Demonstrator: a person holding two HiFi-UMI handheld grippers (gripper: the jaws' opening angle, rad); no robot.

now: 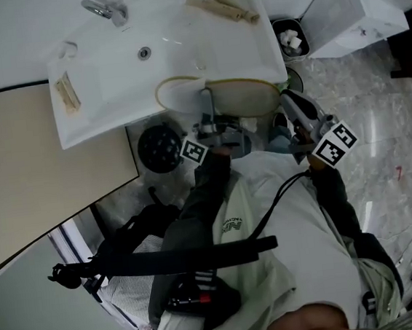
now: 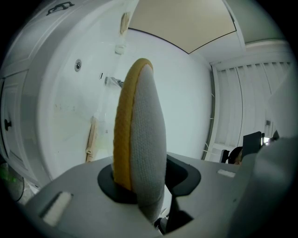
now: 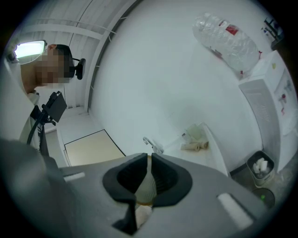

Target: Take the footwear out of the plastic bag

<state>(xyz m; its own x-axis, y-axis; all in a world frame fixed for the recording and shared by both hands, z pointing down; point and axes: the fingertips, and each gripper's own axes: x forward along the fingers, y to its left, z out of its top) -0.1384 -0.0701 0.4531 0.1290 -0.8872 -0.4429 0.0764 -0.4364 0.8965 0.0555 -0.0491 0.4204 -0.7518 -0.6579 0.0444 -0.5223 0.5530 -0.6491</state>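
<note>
I hold a slipper in each gripper, just in front of the washbasin's near edge. In the left gripper view, a white woven slipper with a yellow sole (image 2: 139, 130) stands on edge between the jaws of my left gripper (image 2: 145, 182), which is shut on it. My right gripper (image 3: 148, 179) is shut on the thin white edge of the other slipper (image 3: 148, 186). From the head view, the left slipper (image 1: 178, 94) and the right slipper (image 1: 246, 98) lie side by side, with the left gripper (image 1: 207, 122) and the right gripper (image 1: 288, 100) below them.
Above the slippers is a white washbasin (image 1: 109, 75) with a tap (image 1: 105, 10), and wooden pieces (image 1: 222, 6) lie on its rim. A small waste bin (image 1: 292, 40) stands to the right and a round black object (image 1: 159, 148) sits under the basin. A beige panel (image 1: 38, 171) is at the left.
</note>
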